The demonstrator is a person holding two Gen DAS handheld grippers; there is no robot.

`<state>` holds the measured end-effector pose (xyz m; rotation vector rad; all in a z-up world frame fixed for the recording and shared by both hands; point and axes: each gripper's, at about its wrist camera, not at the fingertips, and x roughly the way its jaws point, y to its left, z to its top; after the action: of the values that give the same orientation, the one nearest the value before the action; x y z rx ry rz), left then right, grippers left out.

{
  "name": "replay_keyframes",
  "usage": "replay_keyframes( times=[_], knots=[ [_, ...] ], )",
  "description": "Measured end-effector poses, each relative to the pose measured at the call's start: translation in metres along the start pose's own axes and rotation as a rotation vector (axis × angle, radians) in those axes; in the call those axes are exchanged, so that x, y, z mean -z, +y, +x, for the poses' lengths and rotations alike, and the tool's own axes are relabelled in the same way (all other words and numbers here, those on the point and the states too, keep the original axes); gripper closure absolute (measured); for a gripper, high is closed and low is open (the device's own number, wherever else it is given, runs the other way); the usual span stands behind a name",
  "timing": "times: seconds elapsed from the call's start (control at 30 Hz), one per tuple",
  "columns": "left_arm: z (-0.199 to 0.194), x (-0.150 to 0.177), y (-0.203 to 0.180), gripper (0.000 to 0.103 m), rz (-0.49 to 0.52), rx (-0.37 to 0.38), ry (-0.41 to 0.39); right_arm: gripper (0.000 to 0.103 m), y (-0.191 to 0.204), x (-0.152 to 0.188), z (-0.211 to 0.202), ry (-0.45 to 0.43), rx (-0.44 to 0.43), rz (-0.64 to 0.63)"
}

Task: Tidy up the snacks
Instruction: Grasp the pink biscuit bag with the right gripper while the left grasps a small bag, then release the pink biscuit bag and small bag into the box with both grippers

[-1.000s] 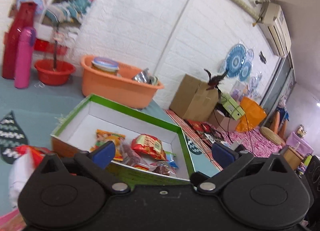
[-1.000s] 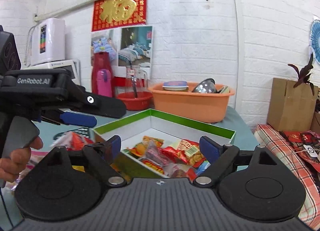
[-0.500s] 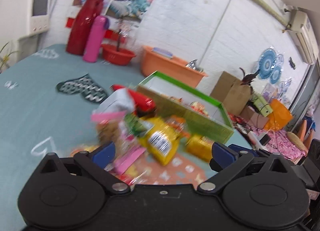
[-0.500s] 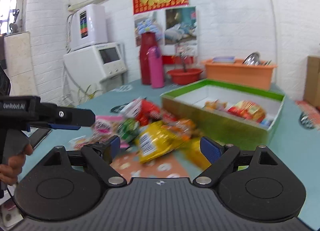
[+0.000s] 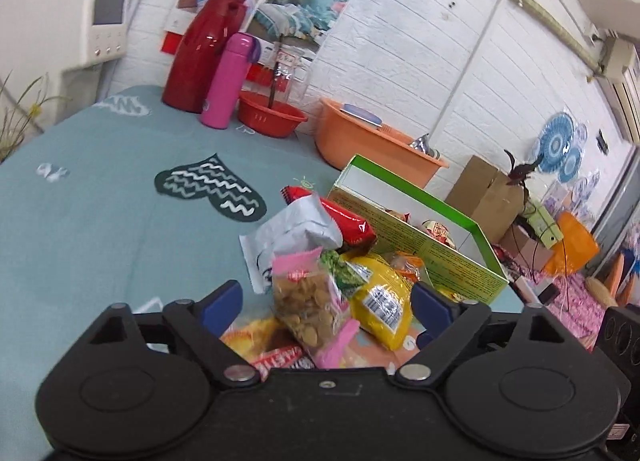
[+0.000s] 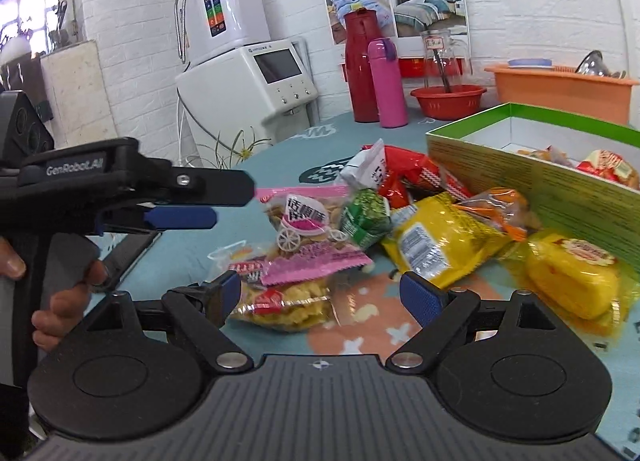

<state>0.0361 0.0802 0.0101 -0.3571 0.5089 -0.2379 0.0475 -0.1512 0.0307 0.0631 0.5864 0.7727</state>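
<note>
Snack packets (image 6: 420, 237) lie heaped on the teal patterned tablecloth (image 5: 100, 221), just beside the green-rimmed box (image 6: 532, 177), with white brick walls (image 5: 400, 61) behind. The left gripper (image 5: 326, 301) and right gripper (image 6: 326, 297) both hang over the heap, jaws spread and holding nothing.

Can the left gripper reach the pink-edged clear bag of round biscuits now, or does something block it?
Probably yes. The left gripper is open and the pink-edged clear bag of round biscuits lies between its fingers, on top of the pile, with nothing over it.
</note>
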Motion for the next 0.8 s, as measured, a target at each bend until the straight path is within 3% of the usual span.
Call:
replay_keyframes(
  times=[0.2,0.3,0.37,0.4,0.43,0.5,0.8],
  knots=[
    [0.029,-0.012,0.01,0.002,0.031,0.047,0.08,0.0,-0.011,-0.004,0.028,0.035,-0.047,0.181],
    [0.039,-0.014,0.017,0.019,0.01,0.078,0.117,0.0,-0.015,-0.004,0.039,0.045,-0.072,0.241],
    [0.044,-0.014,0.02,0.052,0.014,0.073,0.137,0.0,-0.016,-0.004,0.046,0.046,-0.083,0.27],
    [0.046,-0.014,0.022,0.052,0.009,0.082,0.148,0.0,-0.018,-0.004,0.049,0.046,-0.088,0.285],
    [0.046,-0.012,0.024,0.054,-0.009,0.094,0.153,0.016,-0.019,-0.004,0.05,0.051,-0.084,0.3],
    [0.039,-0.01,0.021,0.055,-0.008,0.104,0.143,0.031,-0.02,-0.003,0.046,0.047,-0.077,0.299],
    [0.015,-0.021,-0.016,0.055,0.042,0.166,0.071,0.041,-0.009,-0.012,0.003,-0.055,-0.038,0.149]
  ],
)
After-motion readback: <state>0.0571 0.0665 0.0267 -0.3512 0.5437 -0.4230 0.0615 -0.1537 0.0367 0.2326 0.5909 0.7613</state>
